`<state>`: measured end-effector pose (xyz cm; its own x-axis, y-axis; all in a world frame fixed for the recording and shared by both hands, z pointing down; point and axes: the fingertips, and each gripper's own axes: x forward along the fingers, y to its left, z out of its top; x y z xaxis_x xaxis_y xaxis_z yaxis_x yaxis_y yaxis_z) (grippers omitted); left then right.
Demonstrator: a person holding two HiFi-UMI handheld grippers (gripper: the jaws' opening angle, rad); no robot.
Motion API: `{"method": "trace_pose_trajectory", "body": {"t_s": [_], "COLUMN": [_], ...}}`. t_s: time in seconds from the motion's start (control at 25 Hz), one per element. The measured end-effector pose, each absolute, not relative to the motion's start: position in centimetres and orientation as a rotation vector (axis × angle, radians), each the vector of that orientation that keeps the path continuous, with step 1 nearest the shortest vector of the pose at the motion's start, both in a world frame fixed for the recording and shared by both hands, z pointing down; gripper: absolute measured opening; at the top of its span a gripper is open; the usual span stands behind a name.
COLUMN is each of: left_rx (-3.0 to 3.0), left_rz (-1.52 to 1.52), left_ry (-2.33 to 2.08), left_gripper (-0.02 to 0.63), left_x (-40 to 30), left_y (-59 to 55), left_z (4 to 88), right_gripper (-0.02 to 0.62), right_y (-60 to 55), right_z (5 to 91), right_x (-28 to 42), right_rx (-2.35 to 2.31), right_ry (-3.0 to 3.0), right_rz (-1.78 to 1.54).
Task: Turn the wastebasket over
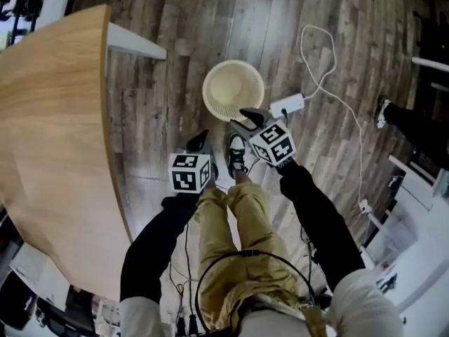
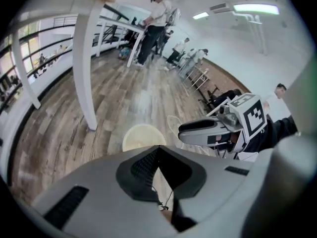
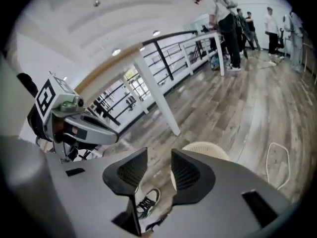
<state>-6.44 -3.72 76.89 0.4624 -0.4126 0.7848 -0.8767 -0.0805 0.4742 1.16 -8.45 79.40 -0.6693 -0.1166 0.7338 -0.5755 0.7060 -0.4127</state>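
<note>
The cream wastebasket (image 1: 233, 90) stands upright on the wood floor, its mouth facing up. It shows just beyond the jaws in the left gripper view (image 2: 143, 137) and the right gripper view (image 3: 205, 148). My left gripper (image 1: 200, 140) hangs in the air near and to the left of the basket; its jaws (image 2: 158, 148) meet at the tips and hold nothing. My right gripper (image 1: 242, 120) hovers by the basket's near rim without touching it. Its jaws (image 3: 159, 152) stand apart with only floor and a shoe showing between them.
A curved wooden table (image 1: 49, 153) with a white leg (image 1: 137, 42) fills the left. A white cable (image 1: 316, 48) and its adapter (image 1: 287, 105) lie right of the basket. My shoe (image 1: 237, 153) is under the grippers. People stand far off (image 2: 156, 24).
</note>
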Motion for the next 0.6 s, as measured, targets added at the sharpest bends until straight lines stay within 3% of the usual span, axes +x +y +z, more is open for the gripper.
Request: {"method": "trace_pose_trajectory", "body": {"t_s": [0.08,0.12,0.4,0.6], "left_rx": [1.784,1.820,1.940,2.087], "left_rz": [0.547,0.538,0.439,0.307], "left_ry": [-1.124,-1.128,-1.289,-1.387], "left_gripper": [0.001,0.001,0.002,0.001], "left_x": [-5.9,-5.7,-8.0,-6.6], "left_y": [-5.9,-6.6,-3.5,-3.5], "left_z": [69.2,65.3,43.7,33.8], "right_gripper": [0.057,0.036,0.020,0.020], "right_y": [-9.9,-10.2,-6.3,-7.0], "right_z": [71.4,67.4,45.7,32.1], "right_x": [2.1,2.7,4.3,2.4], "right_rx": [0.553,0.554,0.687,0.794], "right_ry": [-2.285,-2.311,-2.444,-2.661], "right_rz": [0.794,0.772,0.754,0.555]}}
